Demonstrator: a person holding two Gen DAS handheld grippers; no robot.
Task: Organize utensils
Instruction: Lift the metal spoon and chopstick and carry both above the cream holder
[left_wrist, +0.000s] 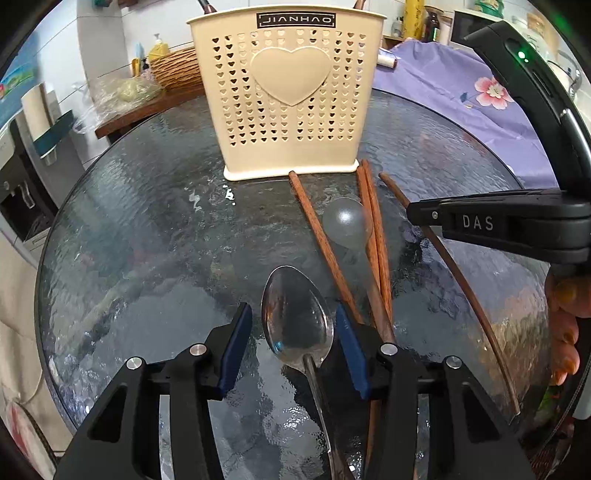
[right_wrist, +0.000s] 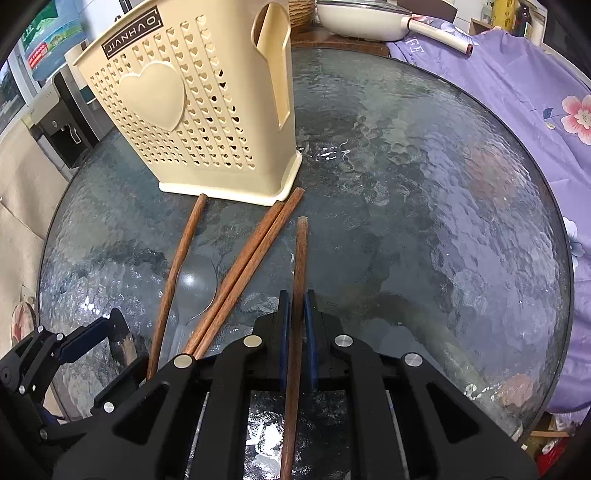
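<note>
A metal spoon (left_wrist: 295, 314) lies on the round glass table (left_wrist: 147, 221), its bowl between the blue pads of my left gripper (left_wrist: 293, 317). The jaws are open, with a gap on the left side. My right gripper (right_wrist: 296, 295) is shut on a brown chopstick (right_wrist: 300, 258) that points toward the cream utensil holder (right_wrist: 184, 110). A pair of chopsticks (right_wrist: 251, 251), a single chopstick (right_wrist: 181, 258) and a translucent plastic spoon (right_wrist: 195, 280) lie between the two grippers. The holder (left_wrist: 288, 92) stands upright at the table's far side.
A purple floral cloth (right_wrist: 517, 92) lies along the right side of the table. A white pan (right_wrist: 362, 22) and a wicker basket (left_wrist: 177, 68) sit behind the holder. A hand (left_wrist: 565, 332) holds the right gripper. The table's edge curves close on the left.
</note>
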